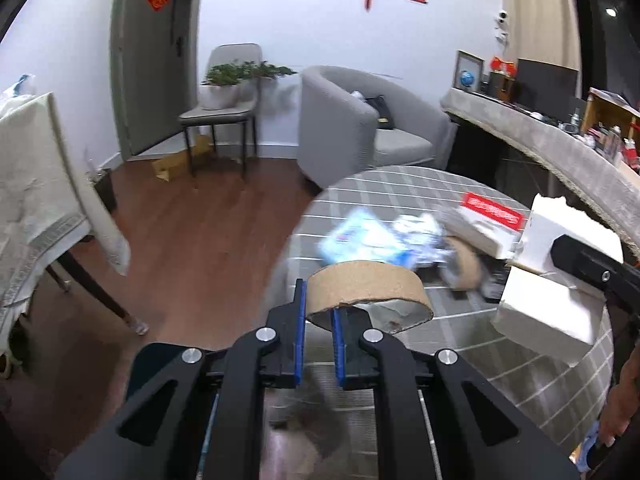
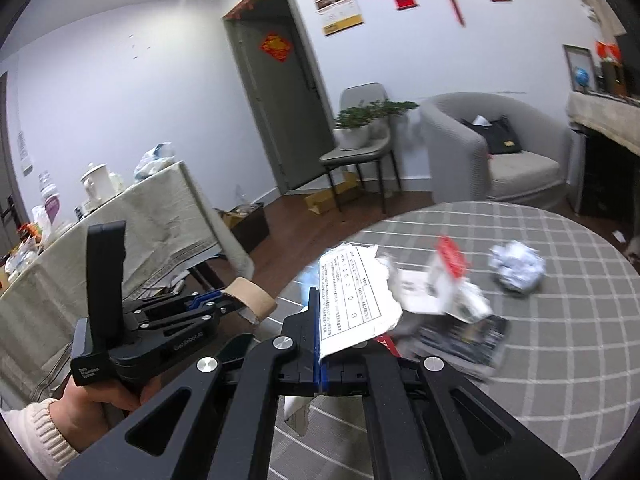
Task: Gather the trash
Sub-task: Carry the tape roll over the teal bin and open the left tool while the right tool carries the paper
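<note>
The left tool [image 1: 319, 312] pinches the cardboard ring's [image 1: 368, 286] wall, the right tool [image 2: 320, 320] pinches torn paper [image 2: 356, 296], both lifted near the surface's [image 2: 560, 320] edge, remaining litter lying beyond

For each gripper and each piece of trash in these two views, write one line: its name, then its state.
left gripper: shut on the cardboard ring
cardboard ring: held, lifted off the table
right gripper: shut on the torn white carton
torn white carton: held, lifted
crumpled paper ball: lying on the round table
red-and-white box: lying on the table
</note>
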Motion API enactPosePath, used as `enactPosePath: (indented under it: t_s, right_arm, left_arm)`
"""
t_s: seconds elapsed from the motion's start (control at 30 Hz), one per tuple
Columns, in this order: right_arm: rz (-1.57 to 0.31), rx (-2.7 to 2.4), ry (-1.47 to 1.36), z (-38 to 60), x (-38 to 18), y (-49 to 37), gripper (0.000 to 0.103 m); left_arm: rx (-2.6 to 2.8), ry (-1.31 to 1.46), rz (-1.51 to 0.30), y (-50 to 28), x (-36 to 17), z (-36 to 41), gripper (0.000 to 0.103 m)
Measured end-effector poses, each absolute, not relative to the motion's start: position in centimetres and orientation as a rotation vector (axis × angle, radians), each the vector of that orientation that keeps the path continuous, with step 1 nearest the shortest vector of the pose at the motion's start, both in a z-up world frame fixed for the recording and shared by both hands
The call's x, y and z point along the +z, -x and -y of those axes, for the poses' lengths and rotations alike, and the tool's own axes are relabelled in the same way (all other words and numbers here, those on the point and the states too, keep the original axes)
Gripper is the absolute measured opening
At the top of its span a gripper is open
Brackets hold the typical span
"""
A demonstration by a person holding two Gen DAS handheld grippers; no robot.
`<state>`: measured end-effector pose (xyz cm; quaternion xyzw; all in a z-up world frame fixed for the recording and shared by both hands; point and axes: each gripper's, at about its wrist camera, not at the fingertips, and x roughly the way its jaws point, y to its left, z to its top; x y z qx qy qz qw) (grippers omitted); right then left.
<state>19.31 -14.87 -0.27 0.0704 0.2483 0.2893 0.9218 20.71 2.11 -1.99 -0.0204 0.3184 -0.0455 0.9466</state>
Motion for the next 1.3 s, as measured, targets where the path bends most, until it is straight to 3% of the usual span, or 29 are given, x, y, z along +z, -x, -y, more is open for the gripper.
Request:
enactPosePath:
  t_s: [0.67,1.3]
  right_arm:
    - [-0.548,0.785,-0.061,0.9,0.1,-24.0,0.000]
    - [-0.784,0.818,0.001,-9.2,-5.2,-27.0,0.000]
  left_arm:
    - [0.113,0.080,-0.803,-23.2,-6.6,-15.2,0.013]
    - [0.178,0.143,-1.291,-23.9,-20.6,-23.4,0.014]
